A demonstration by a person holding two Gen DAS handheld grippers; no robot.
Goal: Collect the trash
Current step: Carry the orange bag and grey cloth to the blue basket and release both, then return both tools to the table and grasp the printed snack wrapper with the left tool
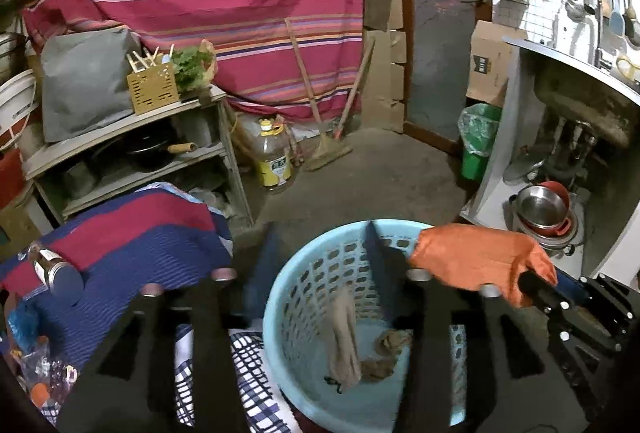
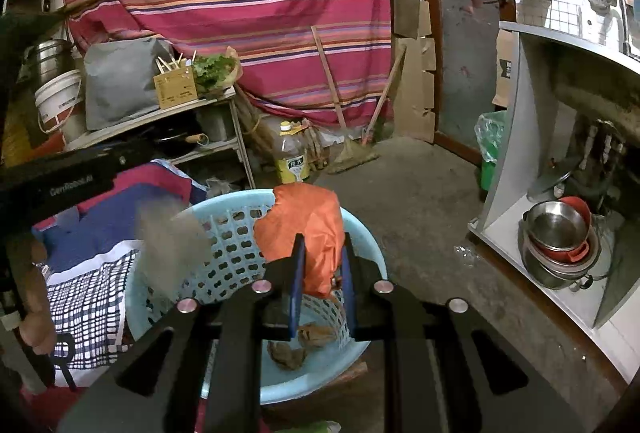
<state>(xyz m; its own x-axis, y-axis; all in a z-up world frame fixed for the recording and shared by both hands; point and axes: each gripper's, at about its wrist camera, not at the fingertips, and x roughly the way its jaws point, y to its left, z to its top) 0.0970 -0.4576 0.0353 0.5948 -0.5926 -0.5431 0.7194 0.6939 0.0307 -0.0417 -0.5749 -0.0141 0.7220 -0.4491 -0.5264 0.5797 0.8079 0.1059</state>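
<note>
While the right gripper (image 2: 322, 273) is pinched on an orange wrapper (image 2: 308, 233), that crumpled, glossy sheet is held over the near rim of a pale blue basket (image 2: 224, 233). From the left wrist view the same wrapper (image 1: 476, 257) is seen at the basket (image 1: 304, 273) rim on the right, bunched around the blue pads. The left gripper (image 1: 324, 257) is spread above the basket, with nothing pressed between its fingers. A limp tan scrap (image 1: 342, 341) is seen blurred below them, inside the basket, and the same scrap (image 2: 168, 245) shows as a grey-brown smear in the right wrist view. Two brown crumpled bits (image 1: 394, 341) lie on the basket floor. The basket's wall is pierced with rows of holes. It stands beside a striped blanket (image 1: 132, 241) and a checked cloth (image 2: 92, 309). Pale lettering is printed on the left gripper's black body in the right wrist view, but it is too blurred to be read for certain. A yellow label on an oil bottle (image 1: 274, 157) carries characters too small to be made out.
</note>
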